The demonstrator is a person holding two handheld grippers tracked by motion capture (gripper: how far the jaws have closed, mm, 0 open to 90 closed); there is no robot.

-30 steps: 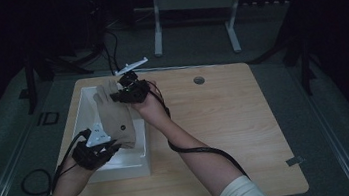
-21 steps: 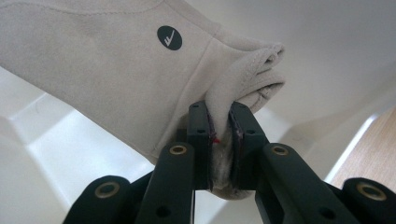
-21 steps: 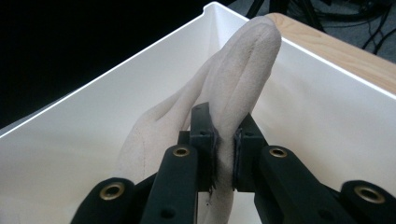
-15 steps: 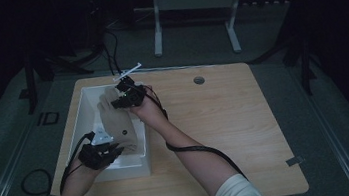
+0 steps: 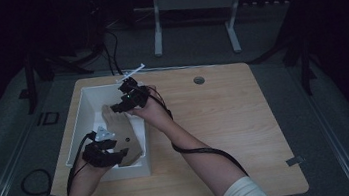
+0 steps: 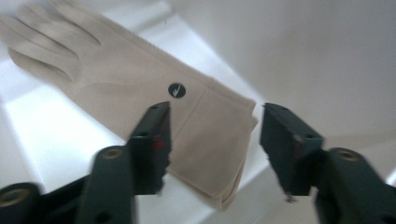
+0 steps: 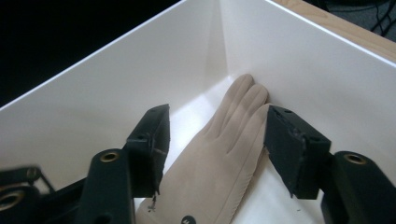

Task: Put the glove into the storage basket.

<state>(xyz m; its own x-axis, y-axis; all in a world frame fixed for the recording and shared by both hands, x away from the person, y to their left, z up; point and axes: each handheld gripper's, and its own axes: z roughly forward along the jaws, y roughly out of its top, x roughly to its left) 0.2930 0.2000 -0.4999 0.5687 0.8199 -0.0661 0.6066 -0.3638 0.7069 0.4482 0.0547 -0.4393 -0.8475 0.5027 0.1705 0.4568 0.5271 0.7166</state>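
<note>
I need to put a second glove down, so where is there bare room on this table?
The wooden table is bare across its whole right half, from the white bin to the right edge, apart from one forearm and a small round hole near the far edge. The bin is crowded: a beige glove and both tools sit in it.

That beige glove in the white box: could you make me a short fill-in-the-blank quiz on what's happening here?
1. The glove lies inside a white ____.
2. The box stands on a ____ table.
3. The jaws of the left gripper and the right gripper, just opening, stand ____ of the glove.

Missing words: box; wooden; clear
</note>
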